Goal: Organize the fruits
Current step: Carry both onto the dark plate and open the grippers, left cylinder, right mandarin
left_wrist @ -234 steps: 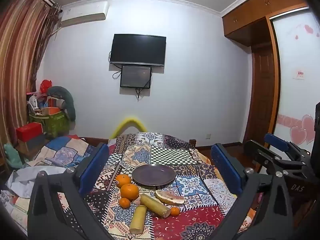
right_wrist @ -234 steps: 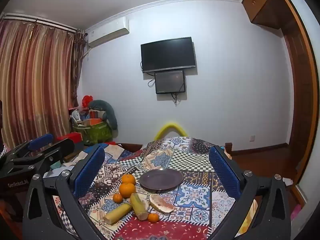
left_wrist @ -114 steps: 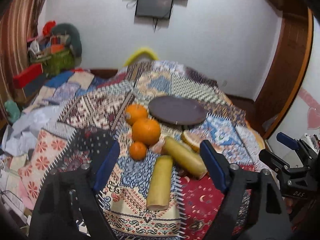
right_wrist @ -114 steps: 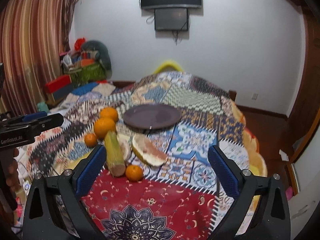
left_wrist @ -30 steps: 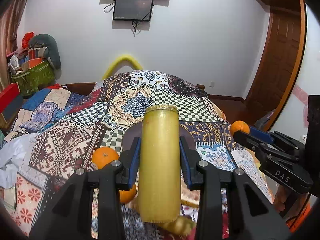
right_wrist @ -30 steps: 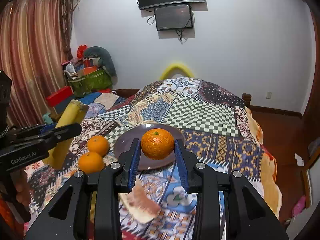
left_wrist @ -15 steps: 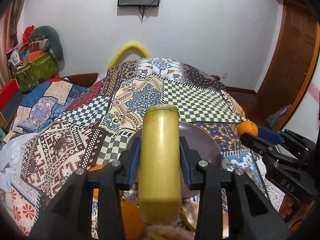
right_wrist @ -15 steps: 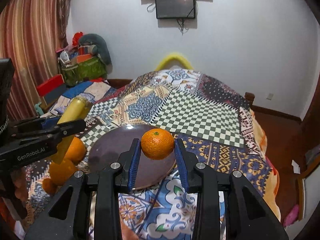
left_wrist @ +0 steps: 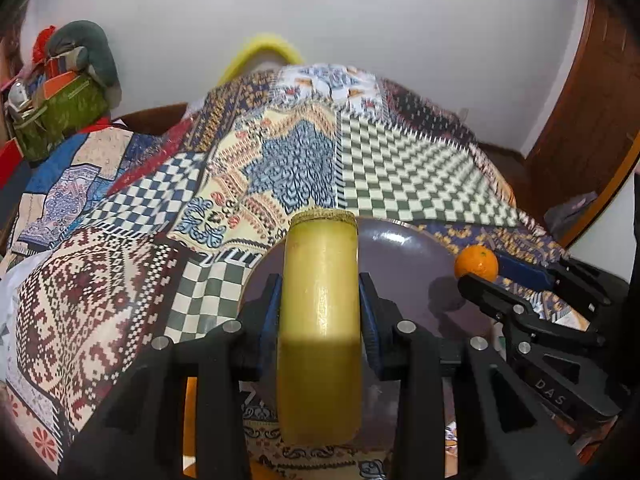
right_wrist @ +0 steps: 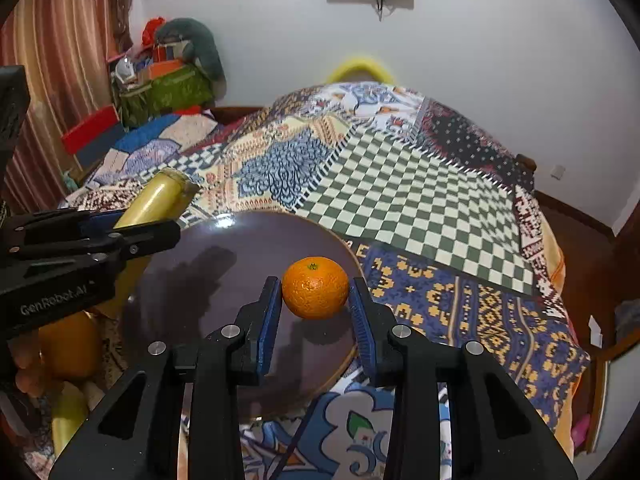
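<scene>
My left gripper (left_wrist: 319,308) is shut on a yellow sugarcane piece (left_wrist: 320,320) and holds it over the near left part of the dark purple plate (left_wrist: 404,252). My right gripper (right_wrist: 314,304) is shut on a small orange (right_wrist: 315,287) just above the plate's (right_wrist: 224,280) right side. The right gripper with the orange (left_wrist: 476,263) shows at the right of the left wrist view. The left gripper with the sugarcane (right_wrist: 160,198) shows at the left of the right wrist view.
A patchwork cloth (right_wrist: 400,184) covers the table. An orange (right_wrist: 66,344) and another sugarcane piece (right_wrist: 68,420) lie left of the plate. Clutter and a green bag (right_wrist: 168,92) stand by the far left wall. A wooden door (left_wrist: 592,112) is at the right.
Both grippers have moved forward and lower over the plate, each still holding its fruit. The plate looks larger and closer in both views.
</scene>
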`<state>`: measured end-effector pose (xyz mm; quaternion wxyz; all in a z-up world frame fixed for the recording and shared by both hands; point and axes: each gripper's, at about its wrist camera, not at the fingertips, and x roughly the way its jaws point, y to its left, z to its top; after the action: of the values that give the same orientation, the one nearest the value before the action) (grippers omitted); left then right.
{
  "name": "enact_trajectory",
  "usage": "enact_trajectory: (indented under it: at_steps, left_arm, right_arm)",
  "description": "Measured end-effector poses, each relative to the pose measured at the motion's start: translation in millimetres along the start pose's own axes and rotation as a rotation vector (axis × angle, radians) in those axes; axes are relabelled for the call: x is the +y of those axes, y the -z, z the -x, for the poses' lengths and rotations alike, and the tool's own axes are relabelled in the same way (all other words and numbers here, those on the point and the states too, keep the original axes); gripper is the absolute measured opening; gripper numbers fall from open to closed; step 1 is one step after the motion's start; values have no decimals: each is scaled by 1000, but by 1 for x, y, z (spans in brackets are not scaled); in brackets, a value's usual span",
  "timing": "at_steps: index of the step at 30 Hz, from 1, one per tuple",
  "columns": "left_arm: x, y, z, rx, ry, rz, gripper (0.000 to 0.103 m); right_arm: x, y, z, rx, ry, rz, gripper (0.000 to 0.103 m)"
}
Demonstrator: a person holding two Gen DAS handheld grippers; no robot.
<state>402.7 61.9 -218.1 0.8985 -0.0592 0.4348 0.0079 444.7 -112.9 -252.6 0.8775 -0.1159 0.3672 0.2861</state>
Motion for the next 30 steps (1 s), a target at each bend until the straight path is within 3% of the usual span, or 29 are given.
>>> enact_trajectory:
  at_steps: [11, 16, 20, 30]
  left_arm:
    - [-2, -3, -25, 125, 9, -12, 36]
    - [-2, -8, -10, 65, 0, -6, 37]
    - [-1, -10, 3, 39, 3, -5, 37]
    - [10, 1, 53, -27, 0, 7, 37]
  right_arm:
    - [0, -1, -20, 67, -28, 4, 32]
    - [0, 1, -22, 88, -32, -5, 34]
    - [1, 1, -14, 74, -26, -4, 41]
    - [11, 4, 25, 23, -8, 6, 41]
